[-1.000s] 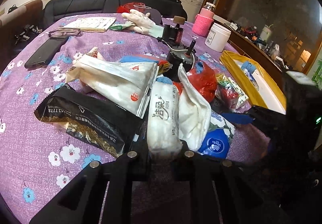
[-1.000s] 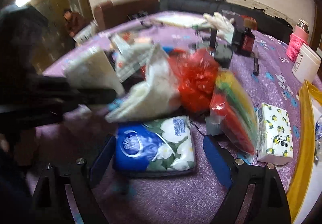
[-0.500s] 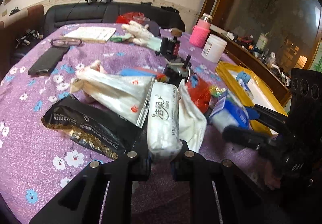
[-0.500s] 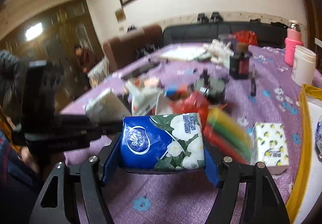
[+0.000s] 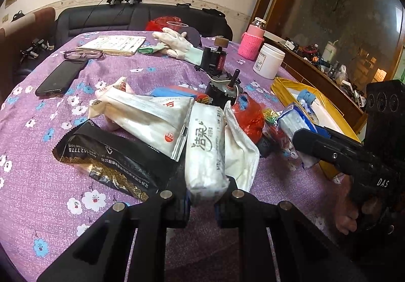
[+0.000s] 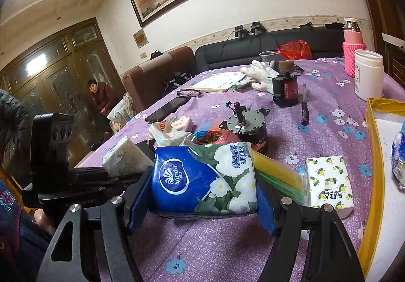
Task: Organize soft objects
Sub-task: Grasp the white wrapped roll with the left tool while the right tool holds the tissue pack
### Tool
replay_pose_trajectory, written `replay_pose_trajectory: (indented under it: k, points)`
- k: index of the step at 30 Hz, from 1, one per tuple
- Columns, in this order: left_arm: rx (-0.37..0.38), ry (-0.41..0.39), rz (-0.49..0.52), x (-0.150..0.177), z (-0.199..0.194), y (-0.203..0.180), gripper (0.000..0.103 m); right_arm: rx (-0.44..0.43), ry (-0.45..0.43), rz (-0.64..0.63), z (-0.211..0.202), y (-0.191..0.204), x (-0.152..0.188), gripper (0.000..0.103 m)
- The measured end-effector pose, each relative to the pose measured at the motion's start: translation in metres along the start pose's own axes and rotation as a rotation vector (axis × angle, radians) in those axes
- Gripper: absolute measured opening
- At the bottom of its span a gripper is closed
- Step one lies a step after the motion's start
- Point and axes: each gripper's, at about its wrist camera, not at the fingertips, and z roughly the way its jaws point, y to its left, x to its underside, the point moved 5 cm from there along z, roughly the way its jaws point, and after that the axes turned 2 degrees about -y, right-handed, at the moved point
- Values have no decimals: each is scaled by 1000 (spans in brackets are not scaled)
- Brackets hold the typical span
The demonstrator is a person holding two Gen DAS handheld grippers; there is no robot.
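Two tongs, two loads: my right gripper clamps the blue Vinda tissue pack at lower centre, clear of the purple tablecloth, to carry it toward the yellow tray at right. My left gripper pinches the white tissue roll at lower centre, its jaws nearly together on the soft end, ready to follow.

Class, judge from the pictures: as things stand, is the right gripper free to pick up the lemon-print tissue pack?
Probably not: the right gripper is shut on the blue Vinda tissue pack. The lemon-print tissue pack lies uncovered nearby.
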Motion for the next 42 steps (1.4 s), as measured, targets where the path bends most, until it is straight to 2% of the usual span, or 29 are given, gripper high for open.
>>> replay_pose_trajectory:
  k: [11, 25, 42]
  points:
    - [-3, 17, -14, 0, 4, 3, 13, -3, 8, 34, 3, -8, 0, 76]
    - [-12, -24, -16, -3, -3, 4, 13, -13, -15, 22, -4, -4, -2, 76]
    - [-18, -25, -6, -3, -4, 3, 13, -12, -12, -1, -4, 0, -1, 76]
